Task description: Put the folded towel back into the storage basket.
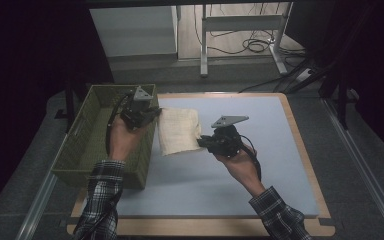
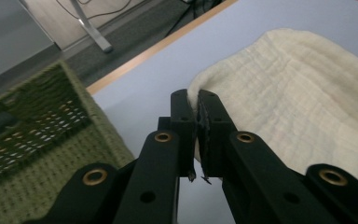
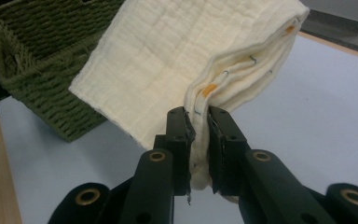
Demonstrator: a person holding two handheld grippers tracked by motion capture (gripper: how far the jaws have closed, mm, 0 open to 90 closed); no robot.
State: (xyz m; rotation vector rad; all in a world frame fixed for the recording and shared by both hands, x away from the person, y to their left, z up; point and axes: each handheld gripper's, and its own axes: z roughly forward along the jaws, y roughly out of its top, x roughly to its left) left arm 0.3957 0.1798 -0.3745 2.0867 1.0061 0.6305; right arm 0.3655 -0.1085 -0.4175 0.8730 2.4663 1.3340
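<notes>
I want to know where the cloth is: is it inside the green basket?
No, the cloth hangs beside the basket, over the mat.

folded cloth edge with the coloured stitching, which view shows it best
The right gripper view: the folded cloth shows its stacked layers and coloured marks, pinched by the right gripper. The left gripper view shows its plain top; the high view shows it small, beside the basket.

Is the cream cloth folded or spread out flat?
Folded: the cream cloth shows several stacked layers along the edge pinched by the right gripper.
</notes>
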